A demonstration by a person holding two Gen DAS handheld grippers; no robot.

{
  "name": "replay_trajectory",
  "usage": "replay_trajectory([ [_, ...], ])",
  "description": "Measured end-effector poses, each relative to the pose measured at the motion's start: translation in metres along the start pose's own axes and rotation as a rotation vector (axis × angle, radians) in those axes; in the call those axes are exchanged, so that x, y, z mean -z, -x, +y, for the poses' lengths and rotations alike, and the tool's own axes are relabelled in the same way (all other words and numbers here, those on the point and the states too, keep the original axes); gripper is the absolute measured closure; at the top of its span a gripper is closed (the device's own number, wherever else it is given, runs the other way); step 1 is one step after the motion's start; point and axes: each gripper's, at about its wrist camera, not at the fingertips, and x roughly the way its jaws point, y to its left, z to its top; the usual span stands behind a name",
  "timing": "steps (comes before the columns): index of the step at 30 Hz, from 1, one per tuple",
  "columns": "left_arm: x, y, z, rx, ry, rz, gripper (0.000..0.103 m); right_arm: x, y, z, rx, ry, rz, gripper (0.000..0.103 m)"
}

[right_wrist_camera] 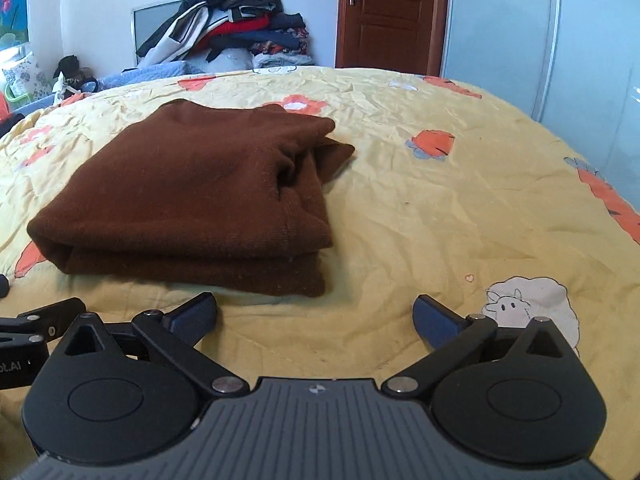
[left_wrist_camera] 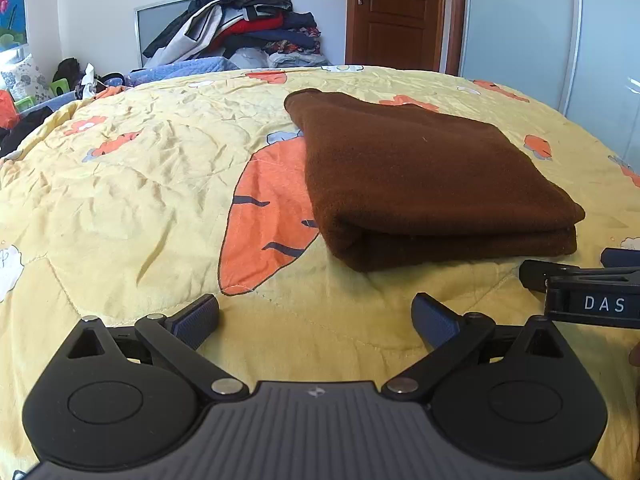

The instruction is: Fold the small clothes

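A brown fleece garment (left_wrist_camera: 420,176) lies folded in a thick rectangle on the yellow carrot-print quilt (left_wrist_camera: 120,200). In the right wrist view the garment (right_wrist_camera: 192,196) lies ahead and to the left, its loose edges bunched at its right side. My left gripper (left_wrist_camera: 316,320) is open and empty, just short of the garment's near edge. My right gripper (right_wrist_camera: 316,318) is open and empty, near the garment's front right corner. The right gripper's body (left_wrist_camera: 592,296) shows at the right edge of the left wrist view.
A heap of mixed clothes (left_wrist_camera: 240,28) is piled against the far wall behind the bed. A brown door (left_wrist_camera: 396,12) and a pale sliding wardrobe (left_wrist_camera: 520,32) stand beyond the bed. Clutter (left_wrist_camera: 24,100) lies at the far left.
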Motion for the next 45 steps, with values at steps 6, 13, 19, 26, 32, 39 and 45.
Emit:
replay_trajectory([
  [6, -0.0002, 0.0002, -0.0004, -0.004, 0.0, 0.0, 0.0, 0.0009, 0.0018, -0.0011, -0.001, -0.002, -0.005, 0.0],
  [13, 0.0001, 0.0017, -0.0014, -0.018, 0.007, 0.003, 0.0, 0.0013, 0.0023, -0.0007, -0.001, -0.002, -0.004, 0.0],
  [19, 0.0001, 0.0019, -0.0032, -0.03, 0.014, 0.004, 0.0, 0.0016, 0.0035, -0.0001, -0.006, -0.002, -0.004, 0.0],
  [26, 0.0004, 0.0023, -0.0035, -0.033, 0.016, 0.004, 0.0, 0.004, 0.0089, 0.0012, -0.007, 0.0, -0.005, 0.0],
  [32, 0.0013, 0.0043, -0.0037, -0.036, 0.018, 0.002, 0.0, 0.0041, 0.0086, 0.0013, -0.005, 0.0, -0.005, 0.0],
  [39, 0.0015, 0.005, -0.0027, -0.037, 0.019, 0.001, 0.0, 0.0041, 0.0085, 0.0013, -0.006, 0.0, -0.005, 0.0],
  [45, 0.0015, 0.0051, -0.0022, -0.036, 0.02, 0.003, 0.0, 0.0042, 0.0083, 0.0013, -0.006, 0.0, -0.005, 0.0],
])
